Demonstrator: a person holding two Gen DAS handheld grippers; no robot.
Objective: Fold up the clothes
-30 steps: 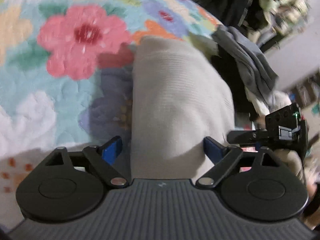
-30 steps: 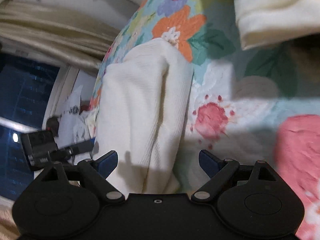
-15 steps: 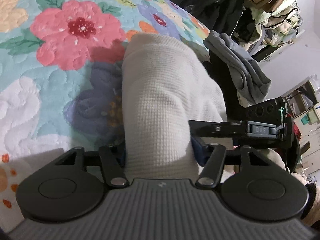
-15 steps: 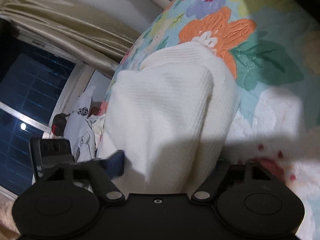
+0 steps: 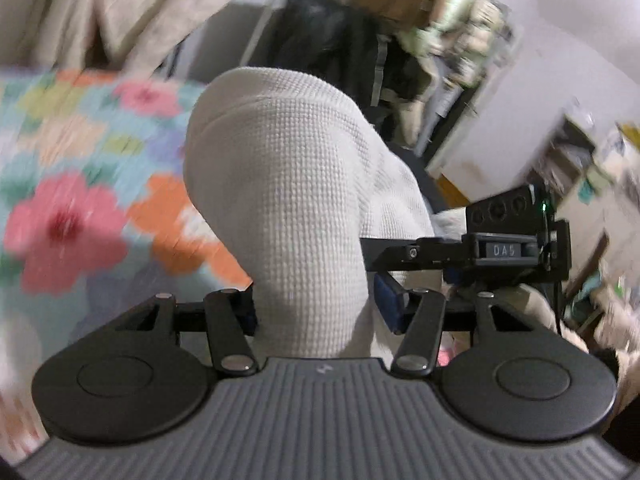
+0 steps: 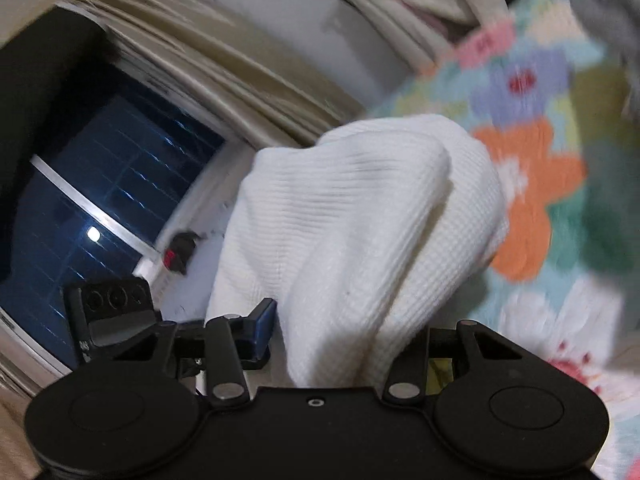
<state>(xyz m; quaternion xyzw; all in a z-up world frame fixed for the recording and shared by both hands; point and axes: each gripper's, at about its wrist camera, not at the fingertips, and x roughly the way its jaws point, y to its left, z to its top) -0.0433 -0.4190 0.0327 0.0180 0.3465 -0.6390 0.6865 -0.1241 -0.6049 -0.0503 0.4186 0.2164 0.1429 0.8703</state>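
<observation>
Left wrist view: left gripper (image 5: 316,312) is clamped on the white knit garment (image 5: 288,200), raised above the floral quilt (image 5: 80,208). Right wrist view: right gripper (image 6: 348,344) jaws are closing on the same garment (image 6: 360,216), window (image 6: 100,200) at far left.

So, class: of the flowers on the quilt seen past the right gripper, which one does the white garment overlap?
The orange flower: the white garment covers its left edge, while the purple flower lies clear above.
</observation>
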